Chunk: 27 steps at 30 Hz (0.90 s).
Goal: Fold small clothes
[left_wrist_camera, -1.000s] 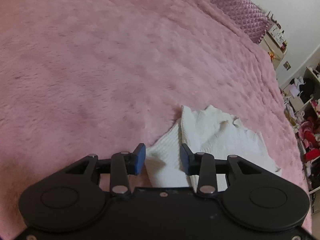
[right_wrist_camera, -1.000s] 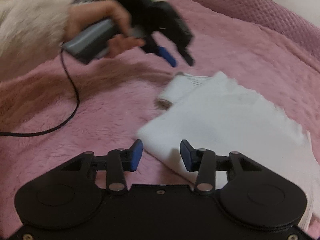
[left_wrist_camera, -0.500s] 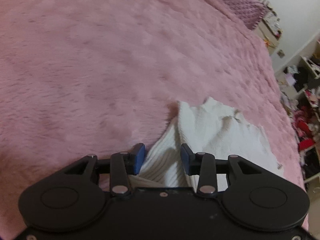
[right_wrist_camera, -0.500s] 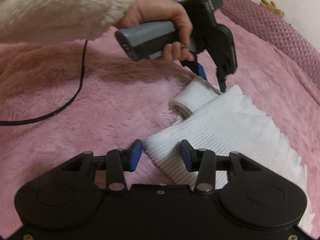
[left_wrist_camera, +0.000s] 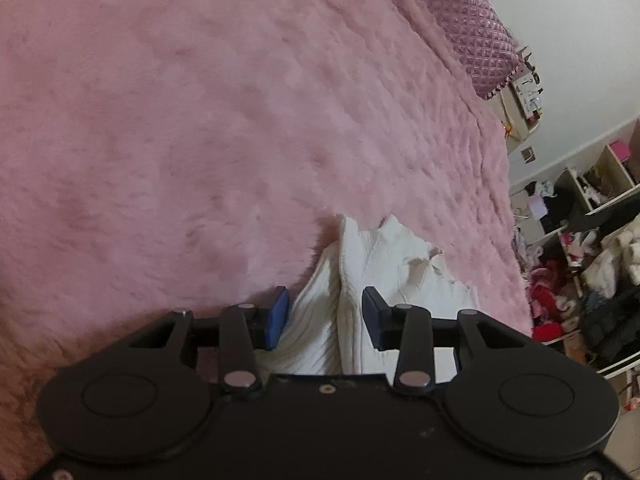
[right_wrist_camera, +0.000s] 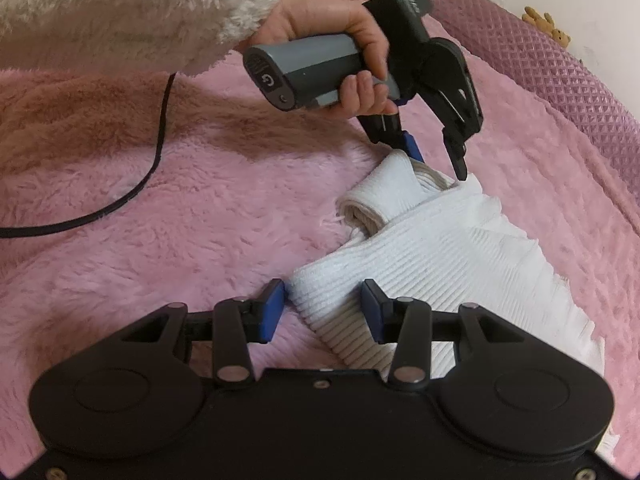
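Note:
A small white ribbed knit garment lies on the pink fluffy blanket; it also shows in the left wrist view. My left gripper is open and its jaws straddle a raised fold of the garment. In the right wrist view the left gripper stands over the garment's rolled far end. My right gripper is open with the garment's near folded corner between its blue pads.
A quilted purple headboard cushion borders the bed at the far side. A black cable trails across the blanket on the left. Cluttered shelves and clothes stand beyond the bed's right edge.
The left gripper has come down onto the garment's far end, its jaws now around a fold. The right gripper has moved forward, so the near corner lies between its pads.

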Each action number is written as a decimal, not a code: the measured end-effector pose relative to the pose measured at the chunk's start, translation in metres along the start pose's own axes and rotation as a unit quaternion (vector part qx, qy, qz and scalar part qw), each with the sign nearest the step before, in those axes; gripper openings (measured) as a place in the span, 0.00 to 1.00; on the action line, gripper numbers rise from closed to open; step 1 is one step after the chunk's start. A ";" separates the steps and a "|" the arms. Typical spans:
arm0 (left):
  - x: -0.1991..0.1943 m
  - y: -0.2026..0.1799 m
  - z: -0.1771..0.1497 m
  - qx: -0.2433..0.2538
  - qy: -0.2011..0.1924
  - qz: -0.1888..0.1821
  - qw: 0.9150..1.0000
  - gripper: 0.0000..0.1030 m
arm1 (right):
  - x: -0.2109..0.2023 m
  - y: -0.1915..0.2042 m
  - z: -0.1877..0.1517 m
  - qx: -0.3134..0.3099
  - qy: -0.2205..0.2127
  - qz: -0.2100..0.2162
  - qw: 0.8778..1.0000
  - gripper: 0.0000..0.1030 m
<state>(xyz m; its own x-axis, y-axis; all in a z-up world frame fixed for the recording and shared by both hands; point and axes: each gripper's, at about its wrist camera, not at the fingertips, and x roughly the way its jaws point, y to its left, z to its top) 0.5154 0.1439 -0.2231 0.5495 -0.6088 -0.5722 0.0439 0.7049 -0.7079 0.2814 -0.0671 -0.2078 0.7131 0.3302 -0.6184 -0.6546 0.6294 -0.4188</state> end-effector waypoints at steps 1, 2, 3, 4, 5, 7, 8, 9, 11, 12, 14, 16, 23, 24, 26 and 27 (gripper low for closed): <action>0.001 -0.001 -0.001 0.001 0.002 -0.003 1.000 0.39 | 0.001 -0.001 0.001 -0.001 0.001 0.000 1.000 0.42; 0.003 -0.002 0.001 0.000 0.003 -0.005 1.000 0.39 | 0.001 -0.001 0.002 -0.002 0.001 0.000 1.000 0.41; 0.005 -0.003 0.001 0.001 0.007 -0.007 1.000 0.39 | 0.001 -0.001 0.002 -0.003 0.000 0.000 1.000 0.40; 0.007 -0.005 0.001 0.002 0.010 -0.007 1.000 0.40 | 0.002 -0.002 0.004 -0.003 0.000 0.001 1.000 0.39; 0.009 -0.006 0.002 0.008 0.013 -0.001 1.000 0.40 | 0.002 -0.002 0.004 -0.003 -0.001 0.002 1.000 0.39; 0.016 -0.008 0.001 0.022 0.018 0.013 1.000 0.40 | 0.003 -0.001 0.005 -0.003 -0.002 0.002 1.000 0.38; 0.019 -0.009 0.001 0.024 0.021 0.016 0.999 0.40 | 0.003 -0.001 0.006 -0.004 -0.002 0.001 1.000 0.36; 0.021 -0.010 0.001 0.025 0.022 0.016 0.999 0.40 | 0.004 -0.001 0.006 -0.005 -0.003 0.000 1.000 0.33; 0.023 -0.012 0.002 0.025 0.023 0.004 0.999 0.36 | 0.004 -0.001 0.007 -0.003 -0.001 0.000 1.000 0.26; 0.024 -0.013 0.002 0.024 0.025 -0.005 0.999 0.35 | 0.003 -0.003 0.008 0.004 -0.003 0.000 1.000 0.21; 0.023 -0.016 0.001 0.021 0.026 -0.017 0.999 0.28 | 0.000 -0.007 0.007 0.018 -0.010 0.003 1.000 0.20; 0.023 -0.021 0.000 0.032 0.027 -0.025 0.999 0.14 | -0.005 -0.010 0.007 0.033 -0.020 0.002 0.999 0.18; 0.021 -0.036 0.007 0.018 0.035 -0.032 0.999 0.09 | -0.023 -0.029 0.004 0.108 -0.044 -0.003 0.993 0.13; 0.021 -0.039 0.007 0.017 0.036 -0.031 0.999 0.09 | -0.026 -0.032 0.003 0.122 -0.048 -0.005 0.991 0.13; 0.021 -0.045 0.009 0.005 0.037 -0.034 0.999 0.09 | -0.033 -0.036 0.000 0.145 -0.057 -0.012 0.988 0.13; 0.021 -0.048 0.010 0.000 0.037 -0.035 0.999 0.09 | -0.037 -0.039 -0.002 0.158 -0.062 -0.015 0.985 0.13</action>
<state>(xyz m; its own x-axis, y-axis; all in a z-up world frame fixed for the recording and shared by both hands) 0.5335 0.1010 -0.1970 0.4822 -0.6815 -0.5505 0.0796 0.6599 -0.7472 0.2801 -0.1055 -0.1695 0.7692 0.3793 -0.5142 -0.5361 0.8211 -0.1962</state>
